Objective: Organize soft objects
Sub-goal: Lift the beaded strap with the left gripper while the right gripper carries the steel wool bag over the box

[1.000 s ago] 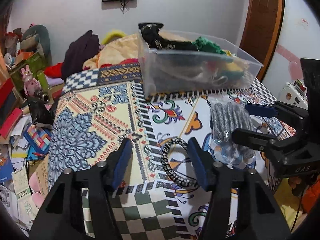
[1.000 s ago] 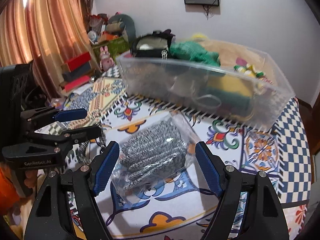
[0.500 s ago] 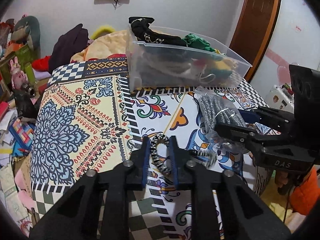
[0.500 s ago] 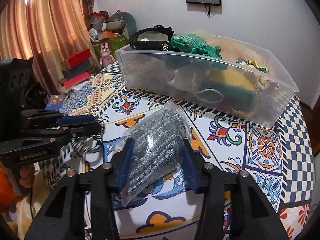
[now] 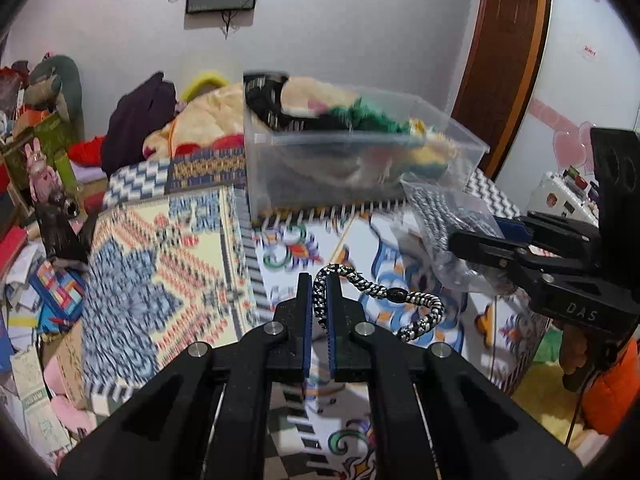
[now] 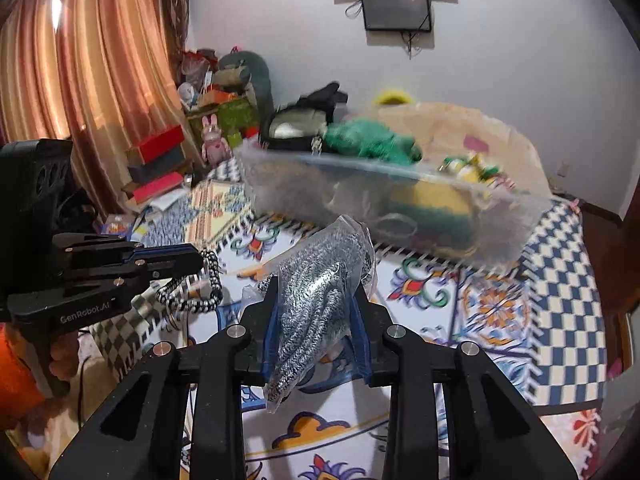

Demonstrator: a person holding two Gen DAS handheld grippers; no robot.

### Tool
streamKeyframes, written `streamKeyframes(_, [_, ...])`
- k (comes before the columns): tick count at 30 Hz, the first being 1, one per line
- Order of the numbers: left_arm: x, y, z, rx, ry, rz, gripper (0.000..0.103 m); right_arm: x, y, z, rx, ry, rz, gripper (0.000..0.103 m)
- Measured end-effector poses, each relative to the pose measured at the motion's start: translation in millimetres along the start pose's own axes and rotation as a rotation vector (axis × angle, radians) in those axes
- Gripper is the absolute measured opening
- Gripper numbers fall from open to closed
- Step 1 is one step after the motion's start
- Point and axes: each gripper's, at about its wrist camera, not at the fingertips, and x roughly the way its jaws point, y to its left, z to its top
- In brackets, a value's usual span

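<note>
My left gripper (image 5: 319,280) is shut on a black-and-white braided cord loop (image 5: 404,300) and holds it above the patterned cloth; the loop hangs to the right. It also shows in the right wrist view (image 6: 200,280). My right gripper (image 6: 316,284) is shut on a clear bag of grey knit fabric (image 6: 320,292), lifted off the cloth; the bag also shows in the left wrist view (image 5: 444,216). A clear plastic bin (image 5: 360,168) full of soft items stands behind both, also in the right wrist view (image 6: 400,204).
The patterned tablecloth (image 5: 160,264) covers the surface. Plush toys and clothes (image 5: 192,132) pile behind the bin. Books and clutter (image 5: 36,280) lie at the left. A curtain (image 6: 80,80) and a wooden door (image 5: 508,60) bound the room.
Both grippers closed on their items, then lifted them off the cloth. The cord loop now hangs from the left gripper; the bag is raised toward the bin.
</note>
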Motion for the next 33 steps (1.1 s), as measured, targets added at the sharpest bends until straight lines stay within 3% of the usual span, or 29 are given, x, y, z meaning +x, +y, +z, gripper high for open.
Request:
streamKeyframes(8, [-14.1, -16.1, 38.9, 0.019, -0.121, 0.003, 0.005, -32.2, -10.5, 16.6, 0.008, -0.098, -0.022, 0.028])
streamKeyframes(17, [-11.4, -35.7, 73.9, 0.049, -0.191, -0.004, 0.005, -57.8, -26.3, 40.3, -0.01, -0.188, -0.092, 0.028])
streamKeyframes(25, [-2.7, -37.7, 103.9, 0.022, -0.26, 0.009, 0.005, -46.2, -31.0, 67.4, -0.011, -0.233, -0.117, 0.028])
streamKeyframes(33, [23.2, -28.1, 124.8, -0.011, -0.247, 0.047, 0.005, -22.1, -39.4, 79.6, -0.007, -0.212, -0.146, 0.028])
